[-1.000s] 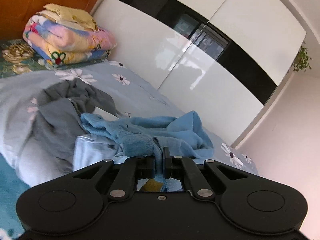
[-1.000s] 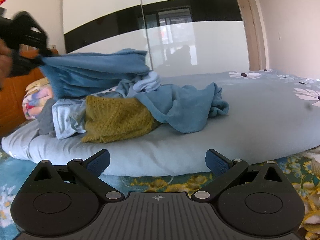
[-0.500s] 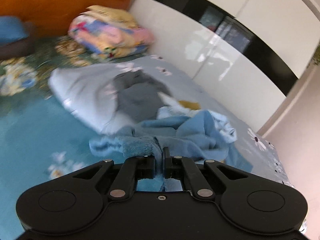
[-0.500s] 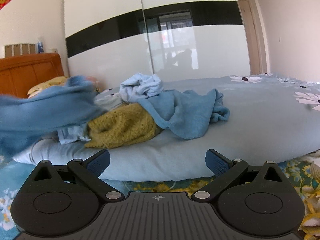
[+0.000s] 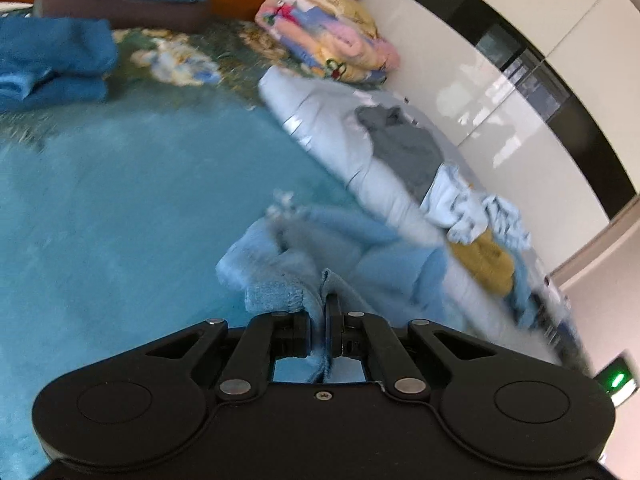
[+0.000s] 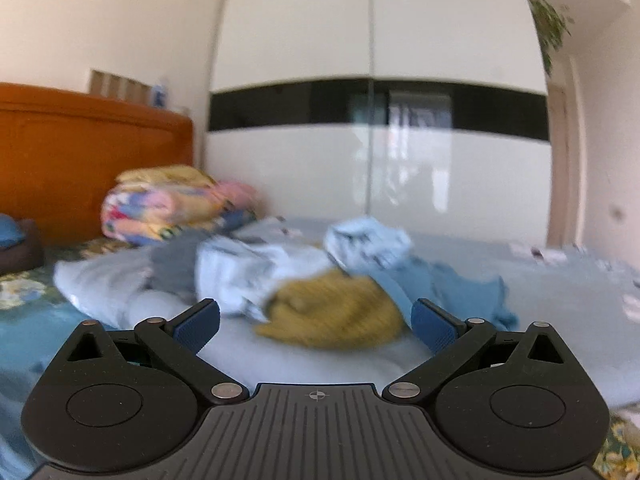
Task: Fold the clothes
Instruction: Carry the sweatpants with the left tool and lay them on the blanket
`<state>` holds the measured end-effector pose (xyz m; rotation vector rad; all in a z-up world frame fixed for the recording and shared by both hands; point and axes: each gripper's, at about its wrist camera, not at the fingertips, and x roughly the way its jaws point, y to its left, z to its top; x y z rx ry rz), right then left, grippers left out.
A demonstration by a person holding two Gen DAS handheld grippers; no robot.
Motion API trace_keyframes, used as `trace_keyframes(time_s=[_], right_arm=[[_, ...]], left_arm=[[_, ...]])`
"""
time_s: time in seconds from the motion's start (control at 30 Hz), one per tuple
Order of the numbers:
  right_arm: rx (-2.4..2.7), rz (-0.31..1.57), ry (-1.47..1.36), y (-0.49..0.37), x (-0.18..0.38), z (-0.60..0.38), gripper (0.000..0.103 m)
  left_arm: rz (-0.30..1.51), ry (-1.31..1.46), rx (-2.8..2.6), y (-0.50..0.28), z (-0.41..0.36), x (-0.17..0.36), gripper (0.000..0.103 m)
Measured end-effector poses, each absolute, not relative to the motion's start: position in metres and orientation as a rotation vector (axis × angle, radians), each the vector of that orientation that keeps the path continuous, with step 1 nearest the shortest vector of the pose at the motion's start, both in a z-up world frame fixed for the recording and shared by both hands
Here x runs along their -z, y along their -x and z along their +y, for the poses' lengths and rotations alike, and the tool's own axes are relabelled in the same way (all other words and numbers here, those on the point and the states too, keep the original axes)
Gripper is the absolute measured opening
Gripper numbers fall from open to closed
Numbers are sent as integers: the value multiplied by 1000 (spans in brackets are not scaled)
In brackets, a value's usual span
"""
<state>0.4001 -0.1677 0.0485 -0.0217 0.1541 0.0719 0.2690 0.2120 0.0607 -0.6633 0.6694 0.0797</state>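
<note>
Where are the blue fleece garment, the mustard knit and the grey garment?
blue fleece garment point(image 5: 280, 292): left wrist view, bunched edge.
mustard knit point(image 6: 336, 312): right wrist view, middle.
grey garment point(image 5: 404, 148): left wrist view, middle.

right hand-held gripper point(image 6: 315, 320) jaws spread, facing blurred clothes pile point(image 6: 320, 284).

Clothes pile point(image 6: 320, 280) sits on the bed point(image 6: 560, 312) ahead of me. Folded quilt point(image 6: 172, 204) lies behind it, left, against the headboard point(image 6: 88, 152). Wardrobe point(image 6: 372, 140) stands beyond. Towel point(image 5: 332, 256) lies left of pile.
</note>
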Motion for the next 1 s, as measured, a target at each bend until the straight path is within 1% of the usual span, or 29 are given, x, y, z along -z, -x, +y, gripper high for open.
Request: trace_keyframes(time_s=[0.1,0.17,0.37,0.5,0.7,0.83,1.0], right_arm=[[-123,140,-2,-387,-55,-148,103],[-136,155,36,-378,-57,-133,103],[-133,198,157,-341,-70,-107,103],[-127,206,184,-307,-92,-113,103],[-133,188,194,-248,-149,-143,103],[-114,143,238,-206,-181,-163,103],[-80,109,287,-160,-200,-180,103]], left_arm=[[680,722,-63,-249,226,-36,3],[692,770,-50,-242,234,-21,3],[657,809,-6,-229,242,-14,3],[648,810,-8,-215,241,-14,3],[648,826,-22,-192,230,-9,3],[651,829,-22,-173,220,-9,3],[647,813,-18,-141,208,-11,3]])
